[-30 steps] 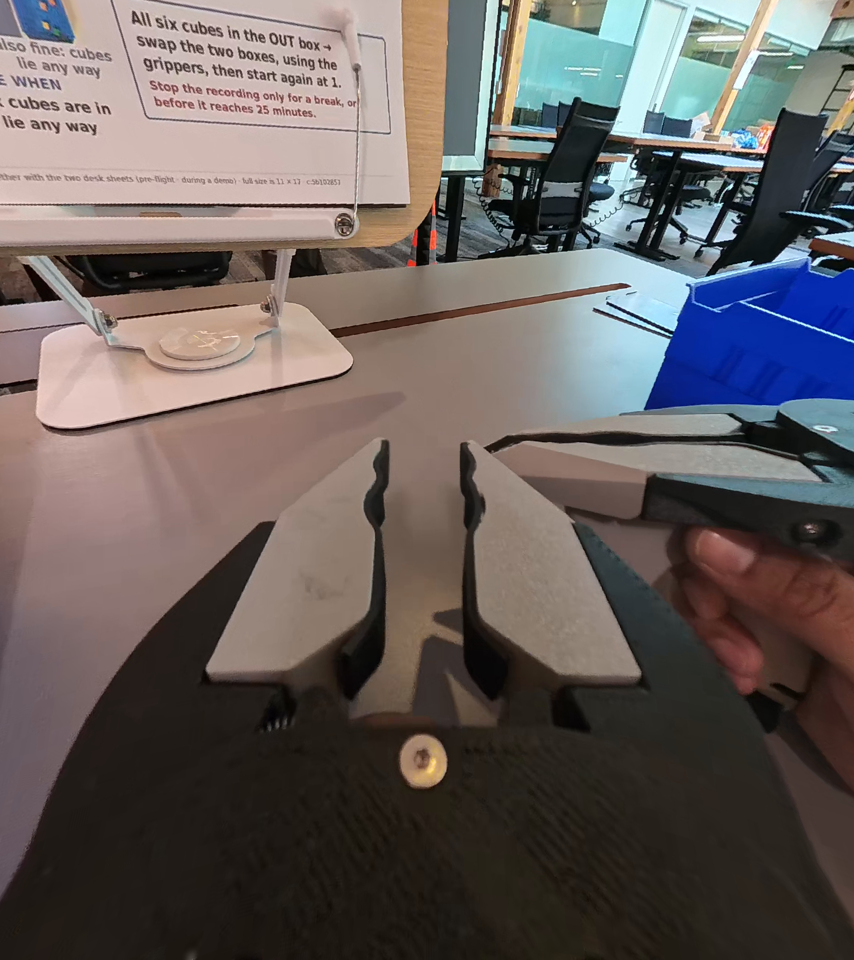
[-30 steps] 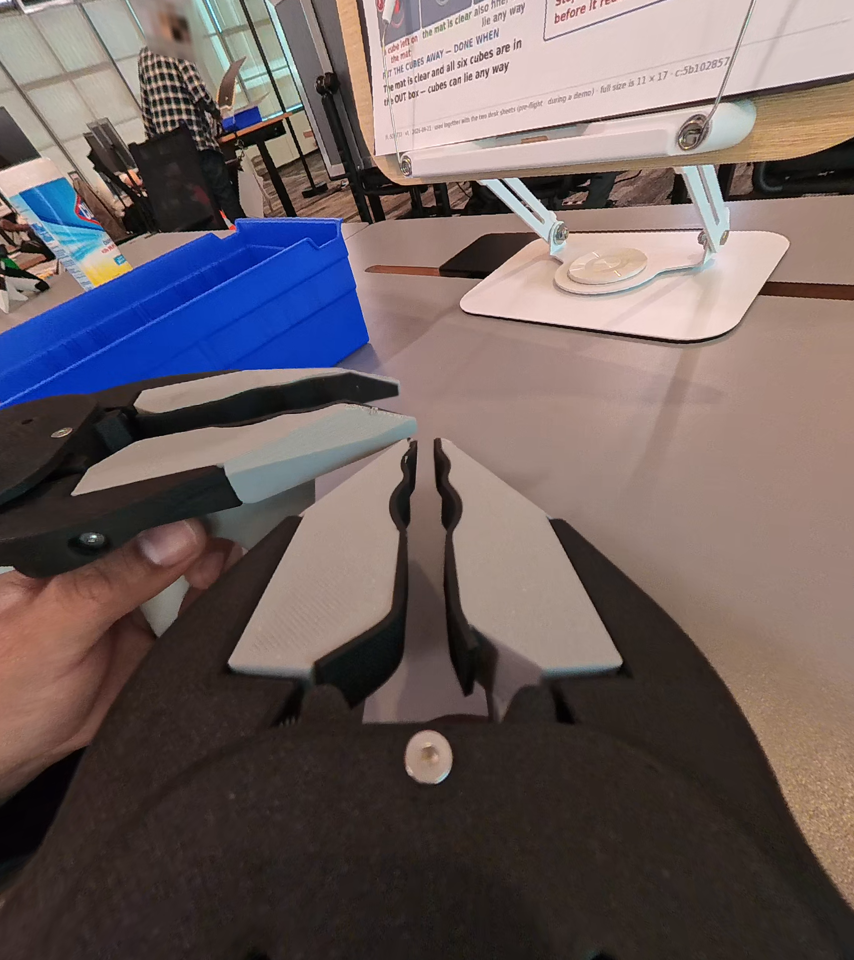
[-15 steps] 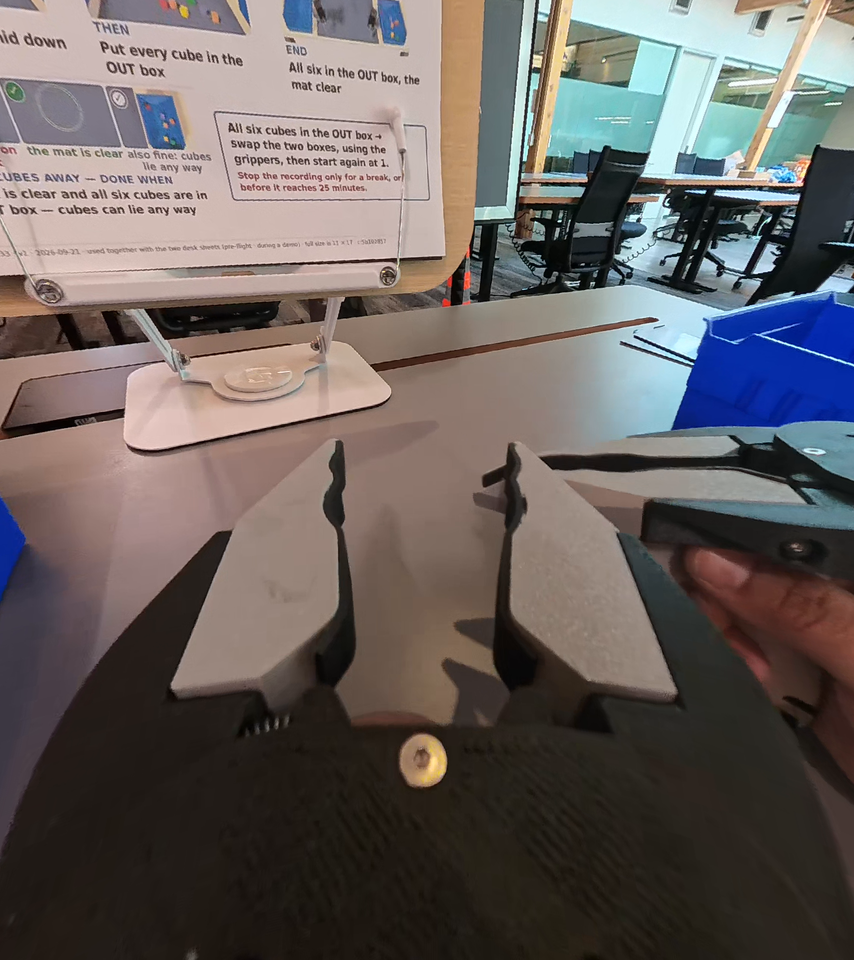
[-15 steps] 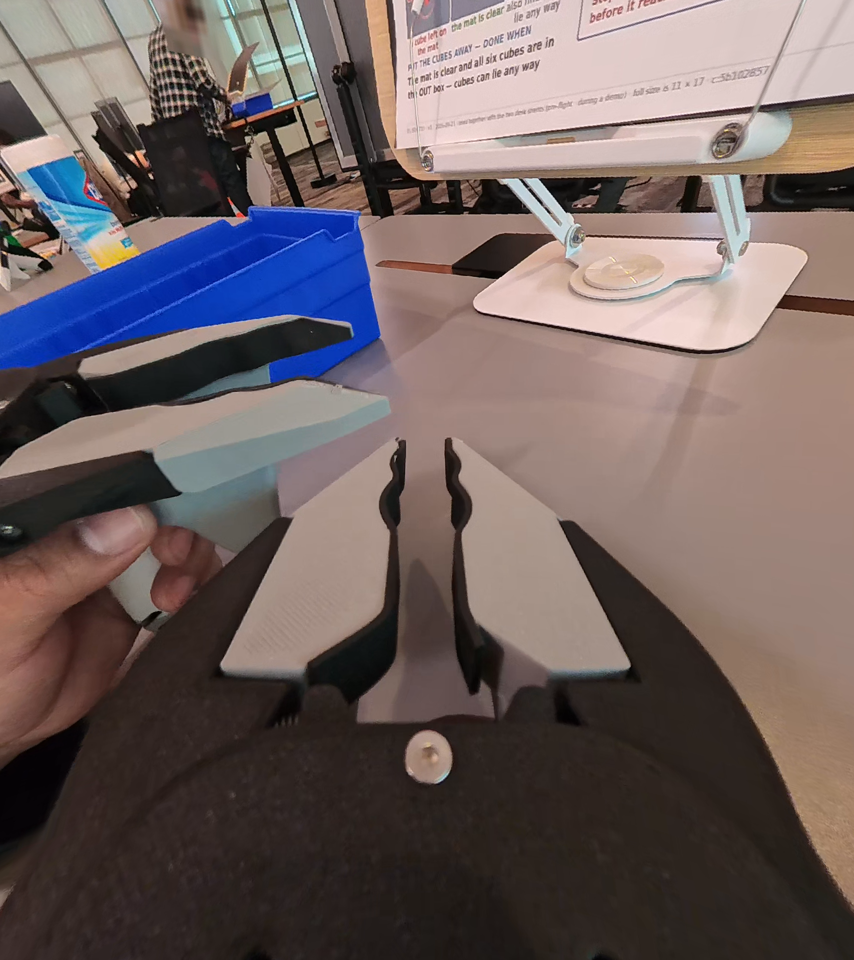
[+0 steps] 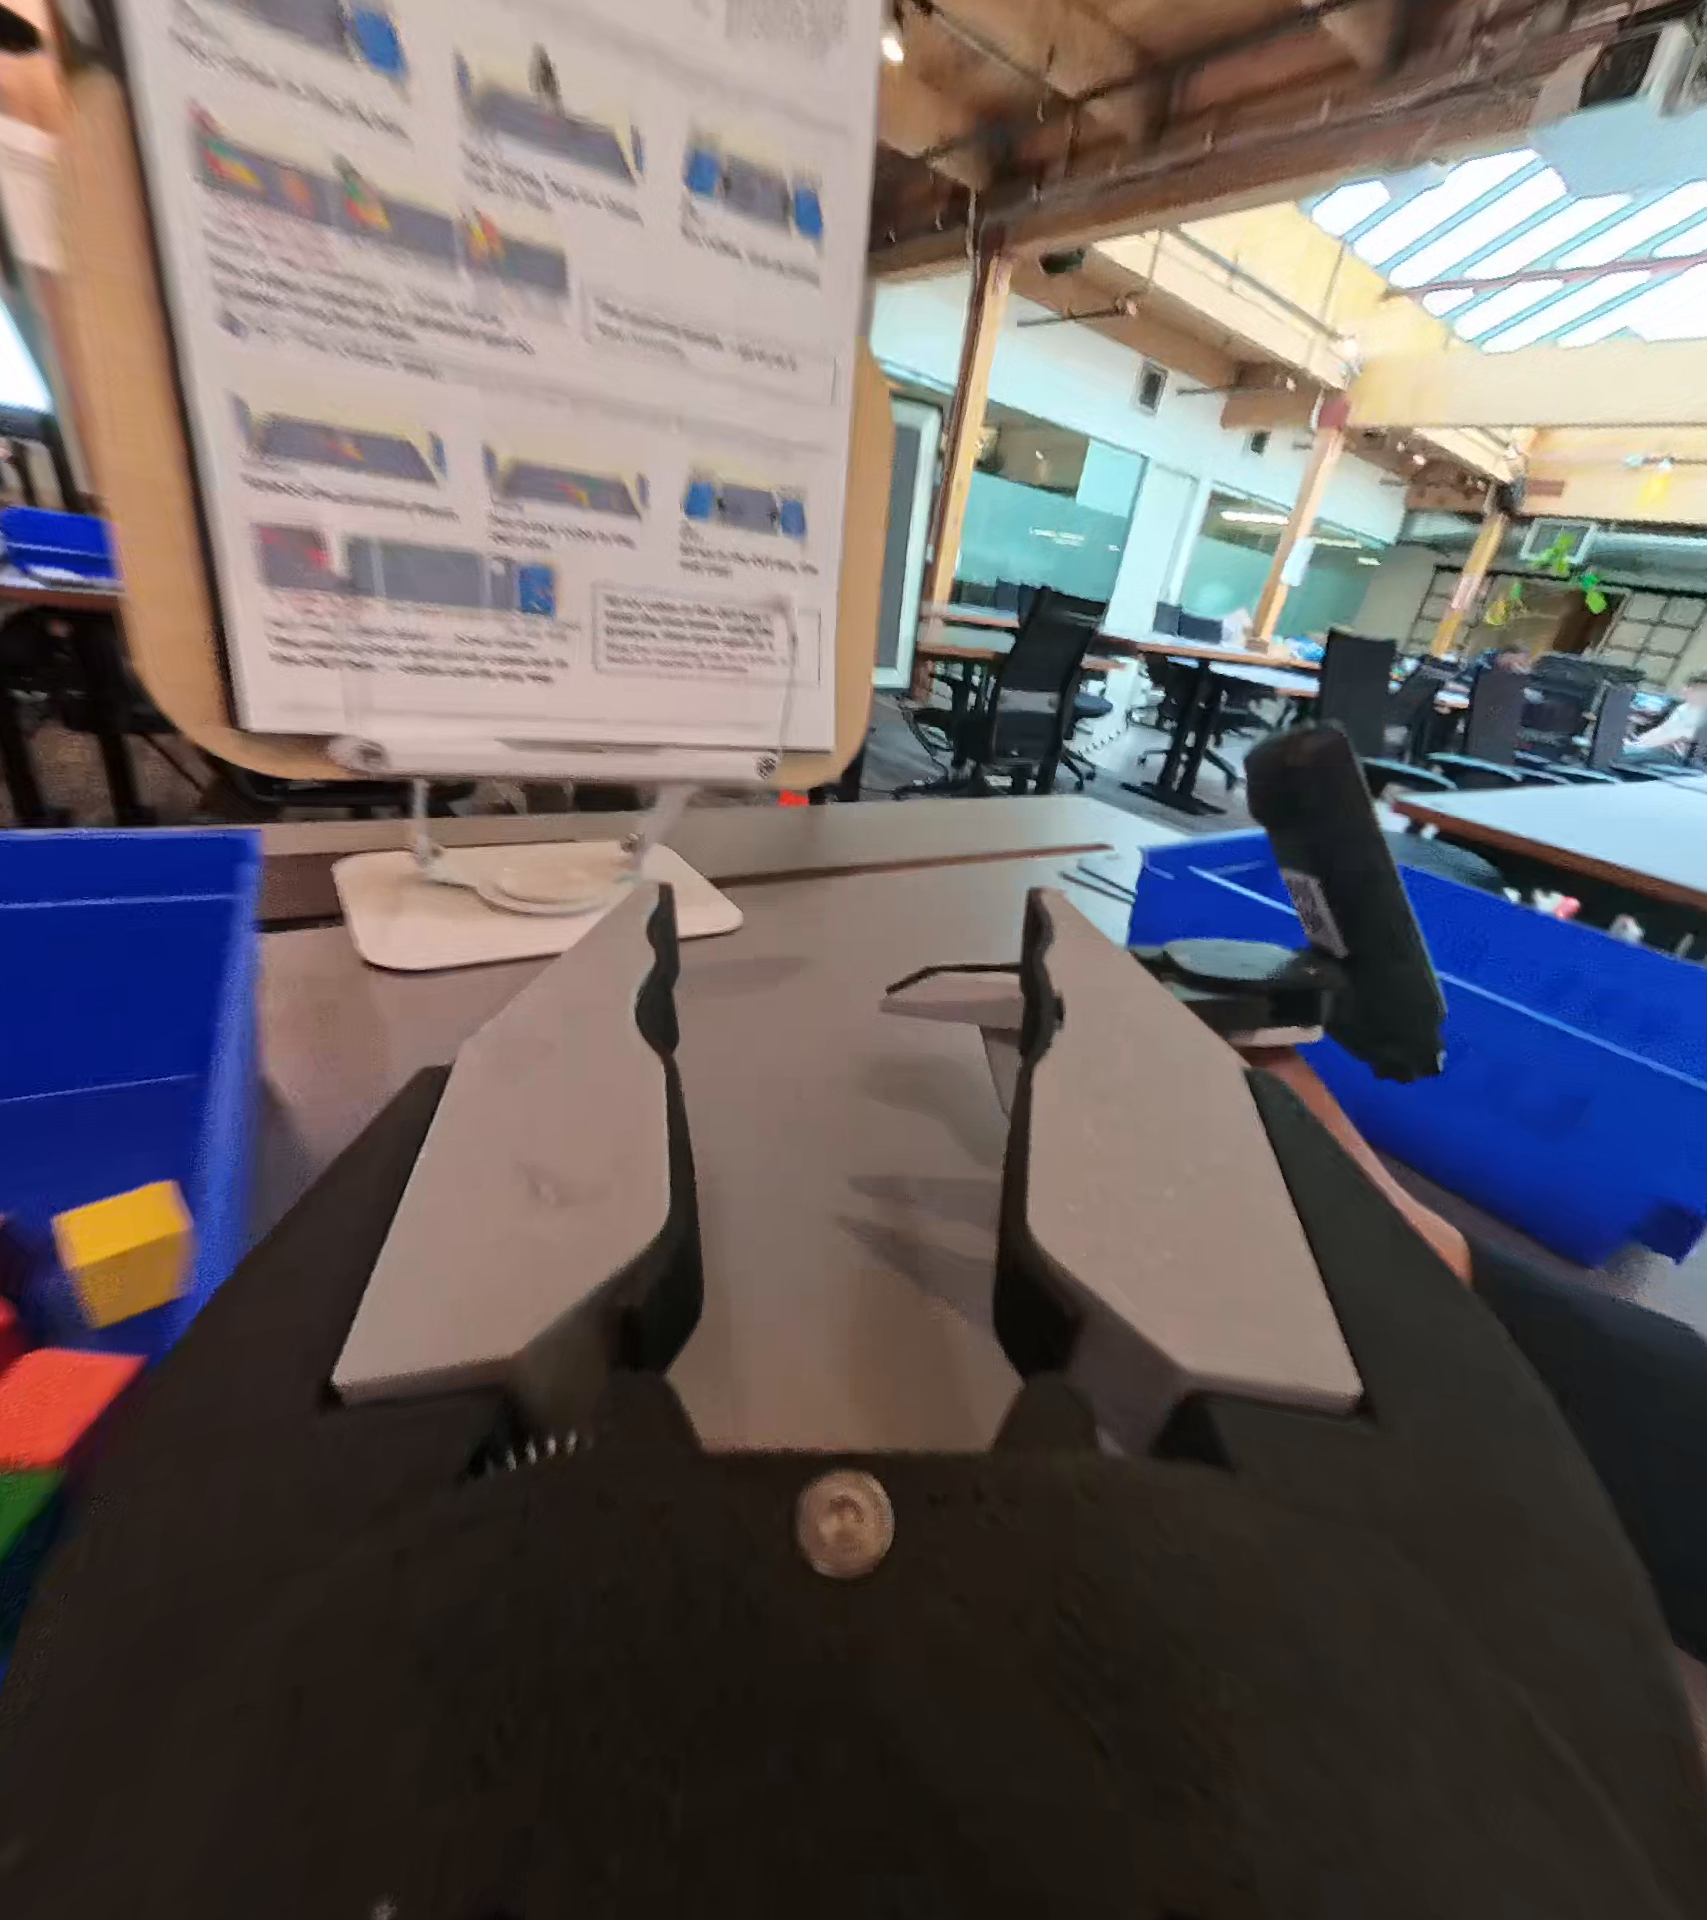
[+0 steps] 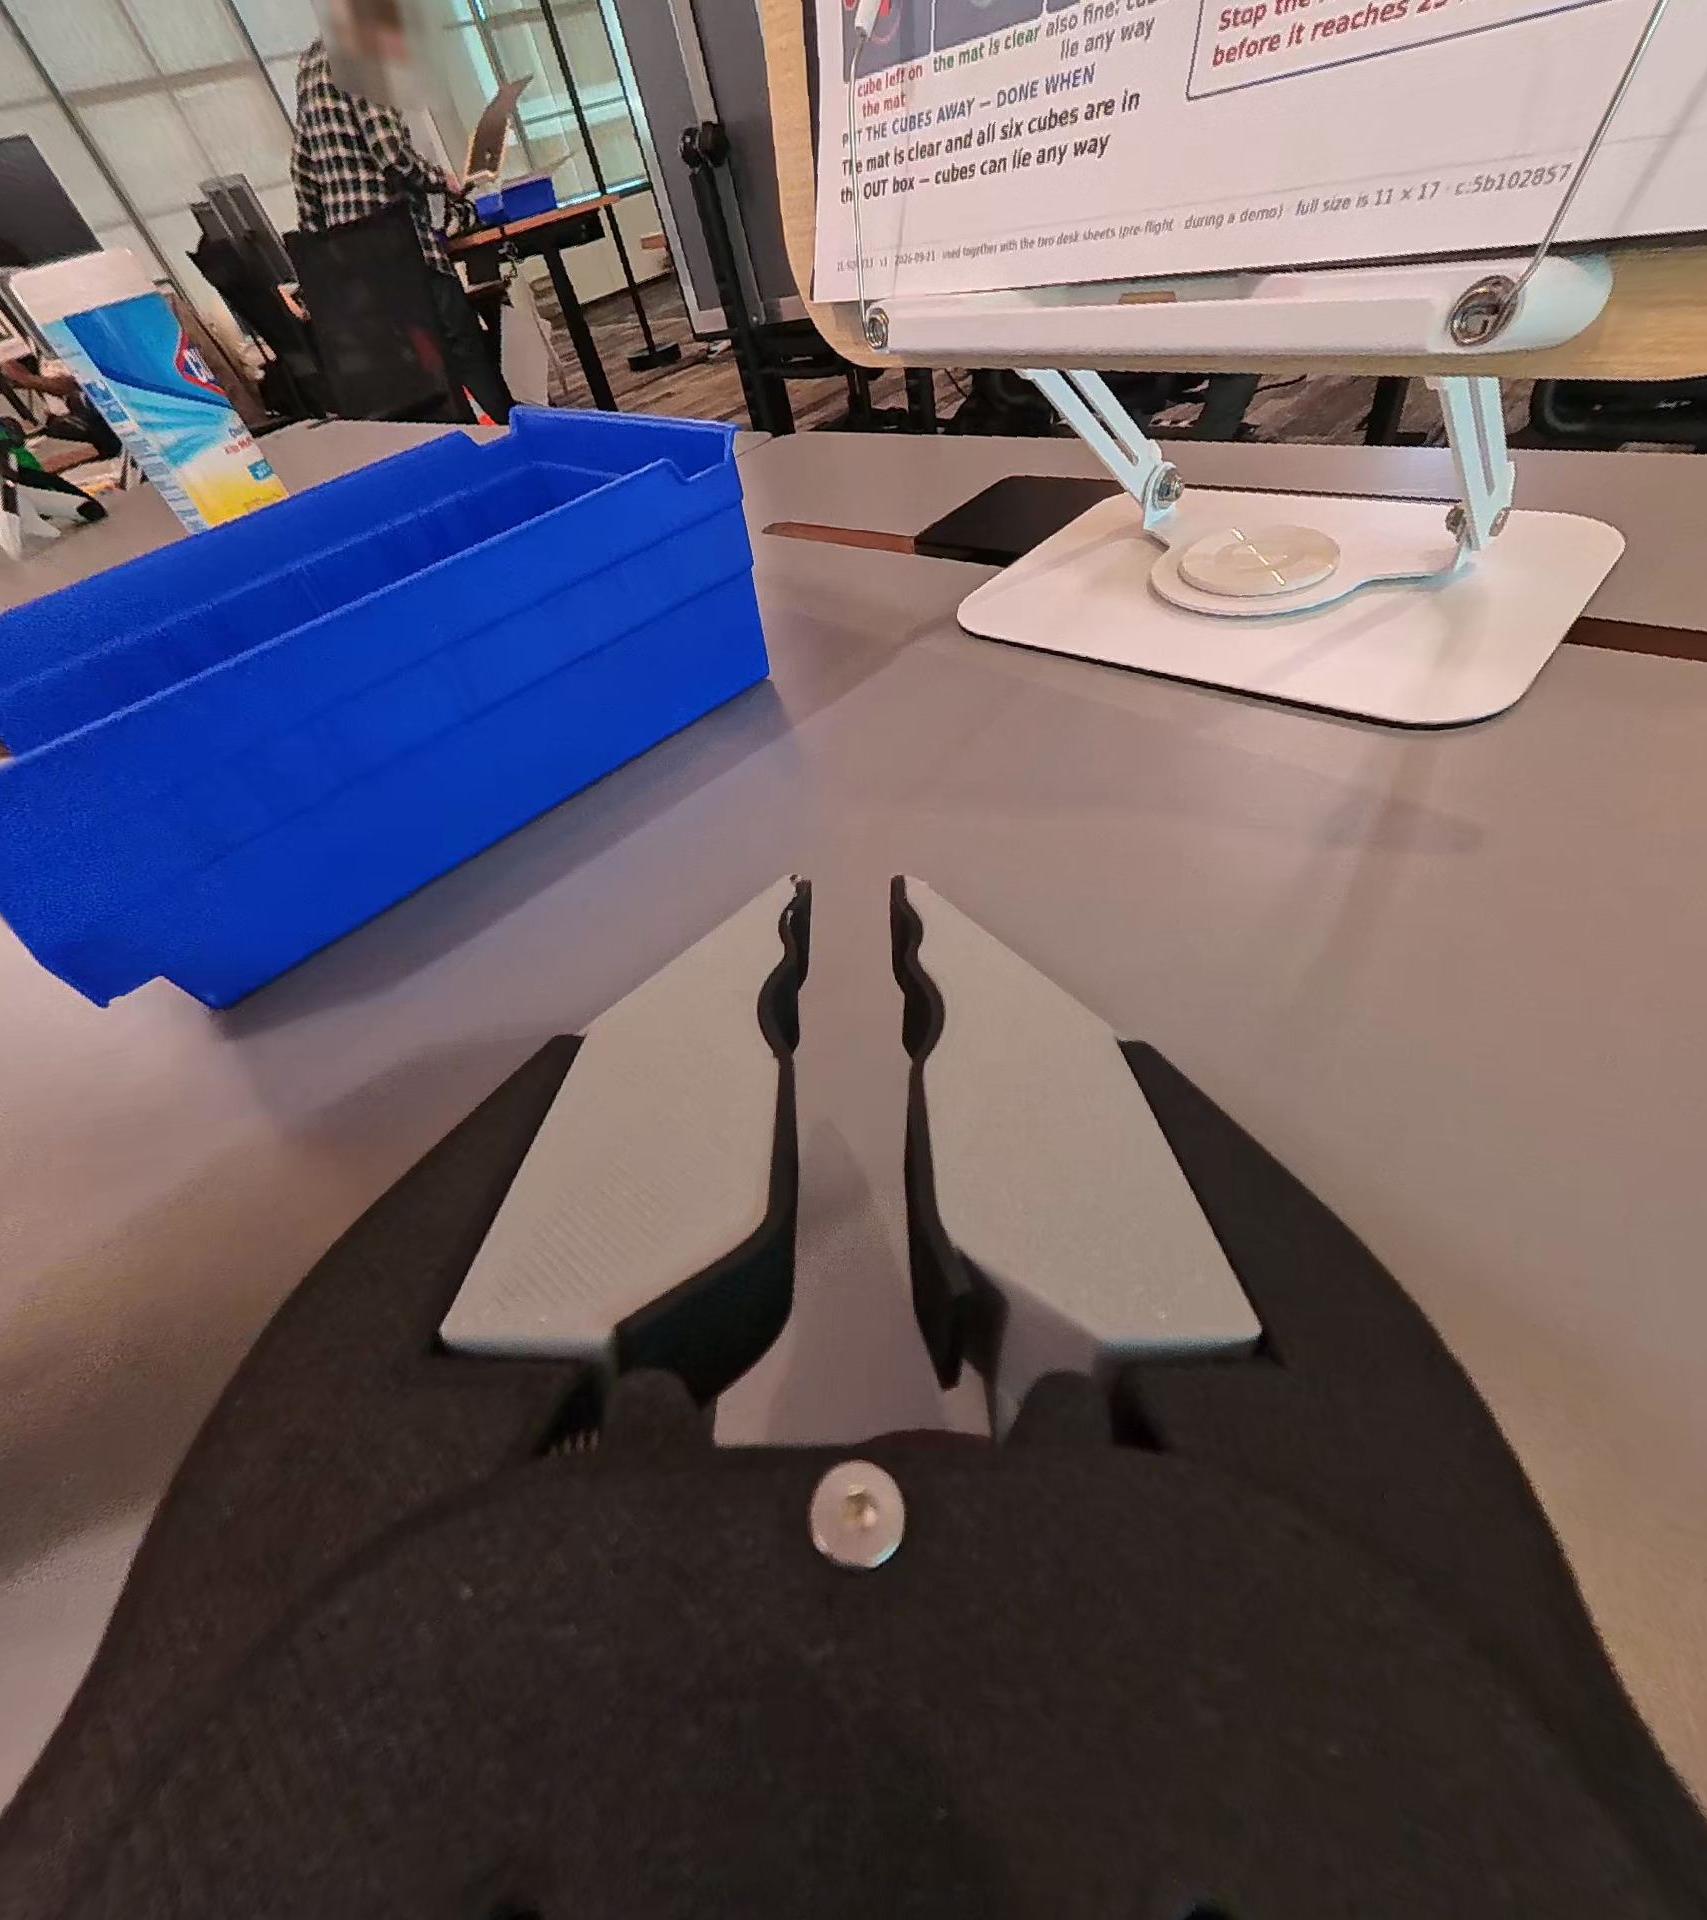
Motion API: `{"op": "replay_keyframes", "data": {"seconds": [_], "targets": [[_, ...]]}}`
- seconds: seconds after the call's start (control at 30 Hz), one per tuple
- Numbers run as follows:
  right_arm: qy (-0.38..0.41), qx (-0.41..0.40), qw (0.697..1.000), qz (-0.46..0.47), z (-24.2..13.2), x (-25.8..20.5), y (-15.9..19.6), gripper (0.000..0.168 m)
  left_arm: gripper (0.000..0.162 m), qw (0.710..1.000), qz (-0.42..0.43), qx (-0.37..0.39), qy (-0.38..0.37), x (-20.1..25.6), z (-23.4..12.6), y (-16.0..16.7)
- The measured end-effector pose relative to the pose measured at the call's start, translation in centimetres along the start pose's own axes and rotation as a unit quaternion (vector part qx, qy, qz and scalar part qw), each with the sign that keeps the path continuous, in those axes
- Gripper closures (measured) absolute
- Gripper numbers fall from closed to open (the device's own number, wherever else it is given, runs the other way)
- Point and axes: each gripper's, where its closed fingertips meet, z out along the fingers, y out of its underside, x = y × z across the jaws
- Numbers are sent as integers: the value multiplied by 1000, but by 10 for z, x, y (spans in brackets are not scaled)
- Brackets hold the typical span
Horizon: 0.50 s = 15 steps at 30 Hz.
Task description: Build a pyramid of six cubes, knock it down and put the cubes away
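- While no cube stands on the bench, I judge building not yet begun; next comes a reach into the left bin.
- Blue bin, left: cubes inside.
- Second blue bin: contents unseen.
- Left gripper: jaws wide apart, empty.
- Right gripper: jaws narrowly parted, empty.

The left gripper has a wide black body with a rough, grainy top. Two flat grey fingers stick out, each with a wavy black inner edge. A round silver screw sits in the middle (near the back). The right gripper looks the same. A dark sleeve covers the arm.
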Motion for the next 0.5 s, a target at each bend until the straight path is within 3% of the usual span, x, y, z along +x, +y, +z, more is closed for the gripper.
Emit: {"op": "replay_keyframes", "data": {"seconds": [0.03, 0.17, 0.27, 0.37, 0.43, 0.5], "targets": [[-3, 0, 1000, 1, 0, -1, 0, 156, 101, 1000, -4, 0, -14, -10, -13, -12], [-12, -2, 1000, -6, 2, -8, 0, 156, 87, 992, 24, -45, -114, -83, -53, -59], [-18, -7, 1000, -15, 5, -13, 1, 156, 98, 976, 79, -108, -170, -147, -67, -74], [-18, -9, 1000, -23, 5, -16, 2, 156, 107, 970, 39, -214, -104, -177, -58, -48], [-17, -8, 1000, -25, 4, -15, 1, 156, 102, 949, 8, -309, -64, -188, -51, -14], [-17, -7, 1000, -21, 4, -14, 1, 156, 98, 924, 32, -376, -61, -203, -46, 15]]}}
